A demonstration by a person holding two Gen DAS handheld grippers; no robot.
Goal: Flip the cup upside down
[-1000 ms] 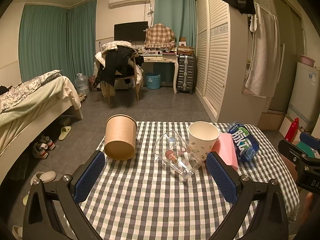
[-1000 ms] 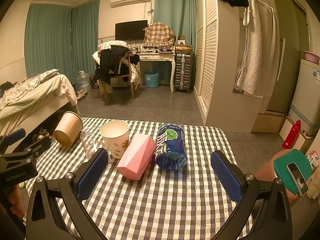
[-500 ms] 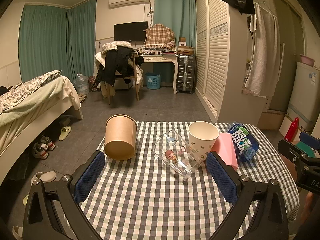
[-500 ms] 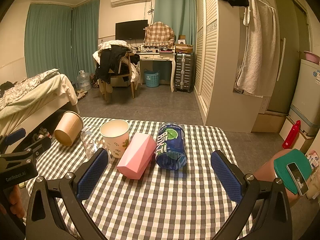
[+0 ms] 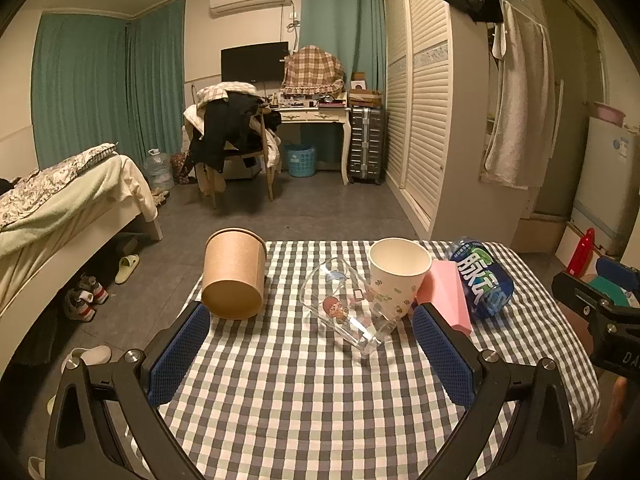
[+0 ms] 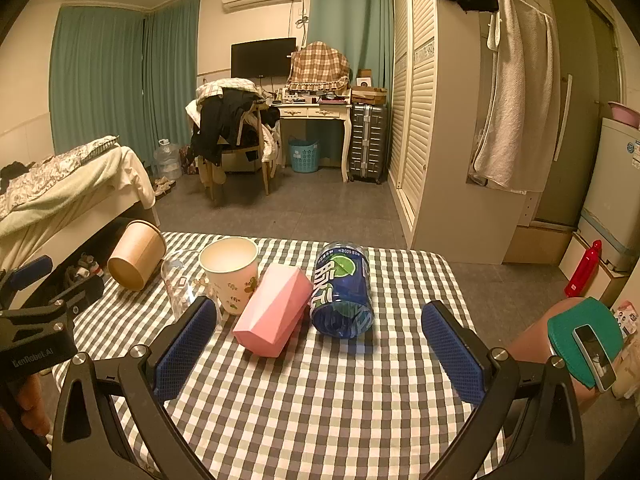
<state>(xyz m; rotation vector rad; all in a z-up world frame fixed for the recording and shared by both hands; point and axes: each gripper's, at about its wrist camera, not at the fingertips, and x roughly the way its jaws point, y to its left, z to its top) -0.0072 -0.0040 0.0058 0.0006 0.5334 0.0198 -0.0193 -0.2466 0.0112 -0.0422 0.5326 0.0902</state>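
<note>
A white paper cup [image 5: 398,276] with a small flower print stands upright, mouth up, on the checked table [image 5: 304,392]; it also shows in the right wrist view [image 6: 232,276]. A clear glass cup [image 5: 344,308] with a cartoon print lies on its side just left of it, also seen in the right wrist view [image 6: 182,284]. A brown paper tub [image 5: 234,274] lies on its side at the table's left edge. My left gripper [image 5: 312,354] is open and empty, short of the cups. My right gripper [image 6: 320,352] is open and empty, short of the pink box.
A pink box [image 6: 274,312] and a blue bottle [image 6: 342,294] lie on their sides right of the white cup. The table's left edge drops to the floor, with shoes [image 5: 86,300] and a bed [image 5: 60,204] beyond. A wardrobe [image 5: 432,120] stands at right.
</note>
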